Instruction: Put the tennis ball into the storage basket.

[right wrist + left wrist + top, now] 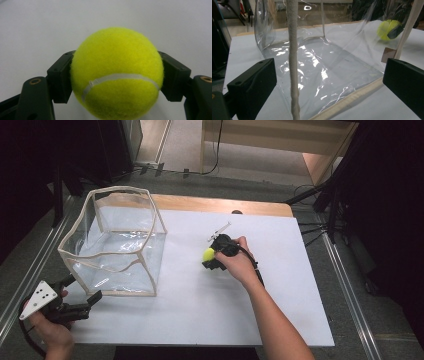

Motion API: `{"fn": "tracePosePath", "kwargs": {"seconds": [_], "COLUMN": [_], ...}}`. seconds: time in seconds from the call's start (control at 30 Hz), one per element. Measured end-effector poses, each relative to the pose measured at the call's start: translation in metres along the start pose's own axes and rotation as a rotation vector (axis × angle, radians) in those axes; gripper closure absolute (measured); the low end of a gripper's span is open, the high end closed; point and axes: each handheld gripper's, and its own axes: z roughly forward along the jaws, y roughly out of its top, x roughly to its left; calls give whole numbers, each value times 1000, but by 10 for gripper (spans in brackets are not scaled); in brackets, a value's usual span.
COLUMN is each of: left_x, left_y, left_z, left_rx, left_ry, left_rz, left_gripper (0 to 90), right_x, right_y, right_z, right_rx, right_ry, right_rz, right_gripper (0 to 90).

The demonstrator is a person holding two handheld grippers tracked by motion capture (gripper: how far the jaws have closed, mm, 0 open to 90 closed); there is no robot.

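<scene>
Clamping a tennis ball (117,72), the right gripper (212,256) sits mid-table — left gripper (95,297), fingers apart, faces the clear bag's (117,240) corner.

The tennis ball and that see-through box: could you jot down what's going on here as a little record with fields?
surface: white board on a table
ball: yellow tennis ball, clamped between the two jaws of the right gripper
container: clear plastic box with cream fabric edging, standing open-topped on the board's left part, nothing inside
left gripper: jaws wide apart at the box's near bottom corner, holding nothing
ball versus box: ball is outside, to the right of the box
hands: one on each gripper
</scene>
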Motion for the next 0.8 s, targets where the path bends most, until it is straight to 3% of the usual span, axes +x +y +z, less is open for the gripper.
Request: {"fn": "tracePosePath", "kwargs": {"seconds": [0.03,0.3,0.8], "left_x": [0,0,0], "left_y": [0,0,0], "left_z": [0,0,0], "left_rx": [0,3,-2], "left_ry": [0,-3,-6], "left_rz": [0,1,-2], "left_gripper": [0,0,0], "right_x": [2,12,35], "right_y": [1,11,29], "right_z": [0,1,7], "right_rx": [-4,-10,-22], "right_ry": [3,32,89], "right_rz": [12,-43,-104], "right_gripper": [240,240,241]}}
